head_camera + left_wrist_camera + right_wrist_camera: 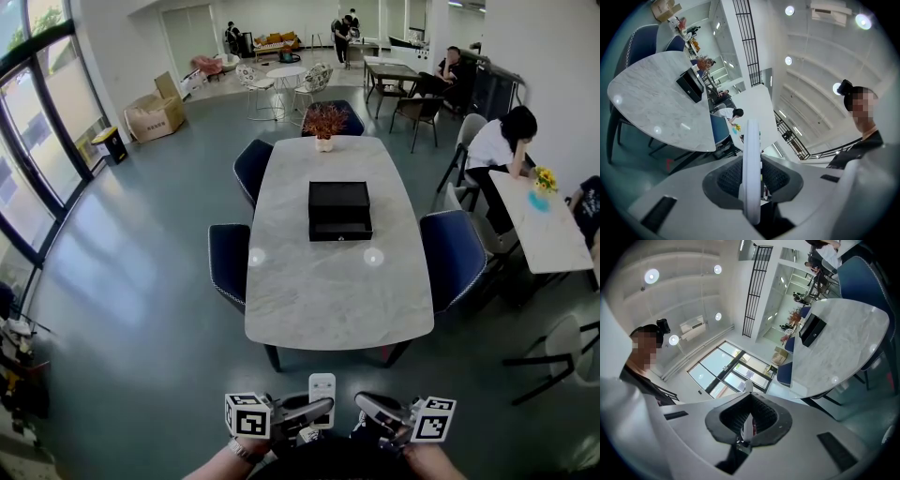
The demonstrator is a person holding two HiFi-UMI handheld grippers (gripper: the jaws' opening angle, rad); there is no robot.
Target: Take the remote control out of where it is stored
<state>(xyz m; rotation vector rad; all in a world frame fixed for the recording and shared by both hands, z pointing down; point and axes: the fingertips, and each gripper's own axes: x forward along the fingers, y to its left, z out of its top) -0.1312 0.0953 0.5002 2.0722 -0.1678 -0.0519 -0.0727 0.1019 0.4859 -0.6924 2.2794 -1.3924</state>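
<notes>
A white remote control (pixel 322 394) stands upright at the bottom of the head view, close to the person's body. My left gripper (pixel 317 409) is shut on it. In the left gripper view the remote (pixel 751 173) shows edge-on, pinched between both pads. My right gripper (pixel 366 404) hovers just right of the remote, apart from it. Its jaws (pixel 749 416) stand slightly open with nothing pinched, and a white sliver shows beyond the narrow gap. A black drawer box (pixel 339 211) sits shut in the middle of the marble table (pixel 309 300), far ahead of both grippers.
Blue chairs (pixel 228 262) (pixel 454 258) flank the table, and a potted plant (pixel 324 122) stands at its far end. A seated person (pixel 502 141) leans on a white side table (pixel 539 225) at right. More tables and people fill the back of the hall.
</notes>
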